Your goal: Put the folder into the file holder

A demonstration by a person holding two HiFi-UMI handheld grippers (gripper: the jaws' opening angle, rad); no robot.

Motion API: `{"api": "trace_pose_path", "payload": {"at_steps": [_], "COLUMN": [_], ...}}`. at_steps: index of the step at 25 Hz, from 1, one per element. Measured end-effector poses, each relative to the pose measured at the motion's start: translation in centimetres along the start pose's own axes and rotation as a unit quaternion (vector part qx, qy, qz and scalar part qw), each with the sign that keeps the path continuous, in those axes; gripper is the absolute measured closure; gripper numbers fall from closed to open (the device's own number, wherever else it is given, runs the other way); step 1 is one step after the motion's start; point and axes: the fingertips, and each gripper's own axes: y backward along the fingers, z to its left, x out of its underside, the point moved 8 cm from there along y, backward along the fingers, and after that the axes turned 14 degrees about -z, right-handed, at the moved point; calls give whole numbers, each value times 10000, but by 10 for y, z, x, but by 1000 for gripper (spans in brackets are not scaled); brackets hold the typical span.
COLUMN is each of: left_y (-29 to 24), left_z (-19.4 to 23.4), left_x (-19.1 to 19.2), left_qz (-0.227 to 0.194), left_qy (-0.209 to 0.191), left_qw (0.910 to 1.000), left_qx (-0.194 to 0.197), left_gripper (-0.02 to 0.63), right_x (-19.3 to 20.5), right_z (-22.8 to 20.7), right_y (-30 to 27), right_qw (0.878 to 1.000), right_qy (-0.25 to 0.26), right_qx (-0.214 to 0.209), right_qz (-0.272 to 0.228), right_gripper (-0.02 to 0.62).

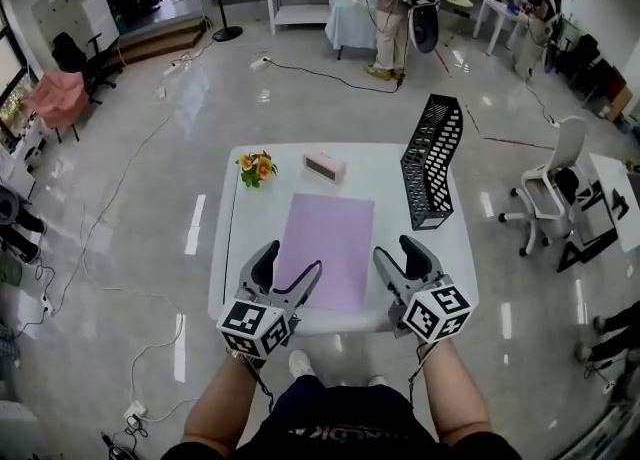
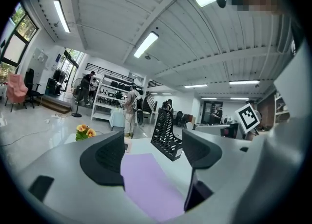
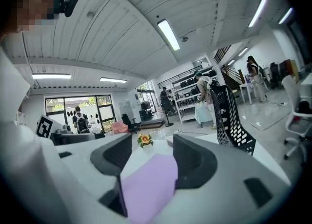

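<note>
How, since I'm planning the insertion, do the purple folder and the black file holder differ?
The folder lies flat, central; the file holder stands upright near the right edge. The folder is plain lilac; the file holder is black, perforated. Both rest on the white table.

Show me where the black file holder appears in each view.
Head view: file holder on the table, right side.
Left gripper view: file holder beyond the gap between the jaws.
Right gripper view: file holder right of both jaws.
Shared landmark: purple folder, left of it everywhere.
</note>
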Motion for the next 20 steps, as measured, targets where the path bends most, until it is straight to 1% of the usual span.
{"api": "trace_pose_path", "payload": {"at_steps": [5, 11, 14, 20], "left_y": [-9, -14, -16, -17], "left_z": [30, 55, 67, 80], "left_x": [-6, -6, -3, 2], "left_qz": [105, 226, 308, 420], "left_qy": [62, 96, 98, 153], "left_qw": [9994, 9980, 9974, 9970], "left_qx": [334, 577, 644, 636], "left_gripper": [249, 249, 247, 247], "right_x": [5, 13, 19, 24], "right_z": [13, 24, 28, 31], "right_y": [-14, -26, -33, -42], "right_qw": [9992, 9977, 9971, 9965], "right_qy": [-30, -6, -16, -56], "right_qx": [395, 671, 765, 828], "right_qz": [-52, -47, -39, 47], "right_gripper": [347, 347, 347, 347]}}
